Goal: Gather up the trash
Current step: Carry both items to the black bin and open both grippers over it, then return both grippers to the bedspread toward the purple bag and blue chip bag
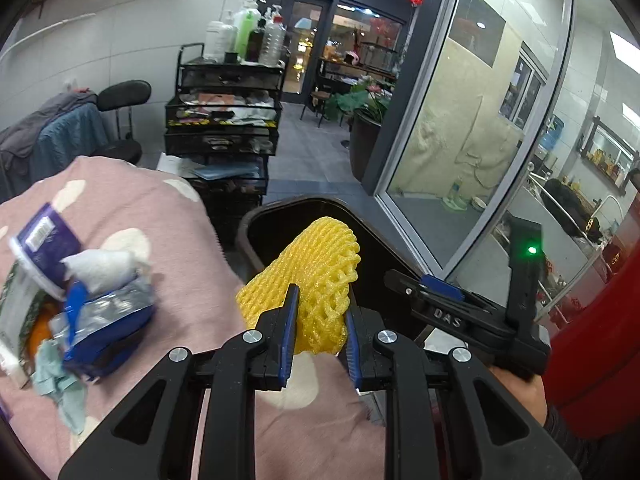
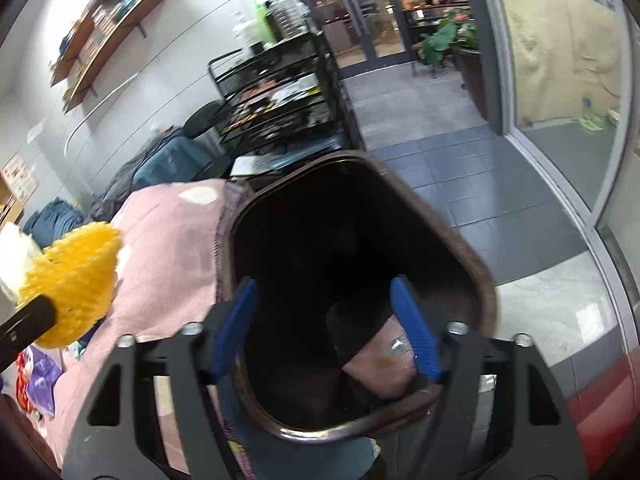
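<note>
Surface: pink spotted blanket (image 1: 168,216) beside dark brown plastic bin (image 2: 472,264).
Left gripper (image 1: 322,312): fingers clamped on yellow foam fruit net (image 1: 316,276).
Right gripper (image 2: 324,320): fingers apart over the bin.
Left view only: wrapper pile (image 1: 80,292) left of bin.

Both wrist views close above pink blanket (image 1: 168,216), sharing bin (image 2: 486,292).

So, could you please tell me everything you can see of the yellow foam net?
The yellow foam net is a soft, open-mesh sleeve, like fruit padding, squashed flat at its lower end where the left tongs pinch it between blue pads. Its open upper end tilts toward the dark bin. It hangs above the pink blanket, touching only the tongs.
</note>
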